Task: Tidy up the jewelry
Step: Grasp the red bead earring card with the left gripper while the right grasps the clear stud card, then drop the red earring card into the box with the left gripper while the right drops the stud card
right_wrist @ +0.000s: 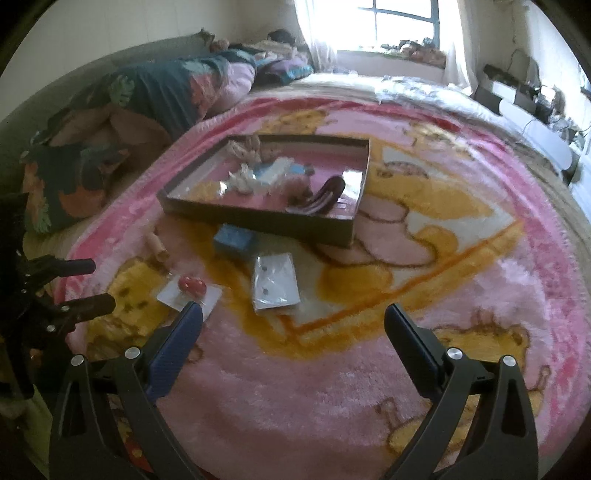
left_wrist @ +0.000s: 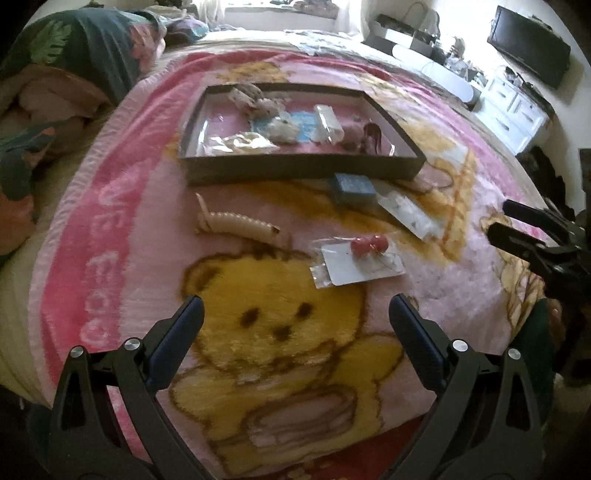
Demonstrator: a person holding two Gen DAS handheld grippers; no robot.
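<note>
A dark shallow tray (left_wrist: pixel 295 170) (right_wrist: pixel 258 219) lies on the pink bear blanket and holds several jewelry pieces and small bags, with a dark red hair claw (right_wrist: pixel 325 195) at its right end. In front of it lie a small blue box (left_wrist: pixel 352 188) (right_wrist: pixel 236 238), a white earring card in a bag (left_wrist: pixel 410 216) (right_wrist: pixel 275 284), a card with red earrings (left_wrist: pixel 364 258) (right_wrist: pixel 190 290) and a cream hair claw (left_wrist: pixel 236 223). My left gripper (left_wrist: pixel 295 317) is open above the bear's face. My right gripper (right_wrist: pixel 293 321) is open, near the two cards.
A folded floral quilt (right_wrist: pixel 122 110) lies at the bed's far left. A window (right_wrist: pixel 399 22) is at the back. A white dresser (left_wrist: pixel 513 110) and a dark screen (left_wrist: pixel 532 44) stand to the right of the bed.
</note>
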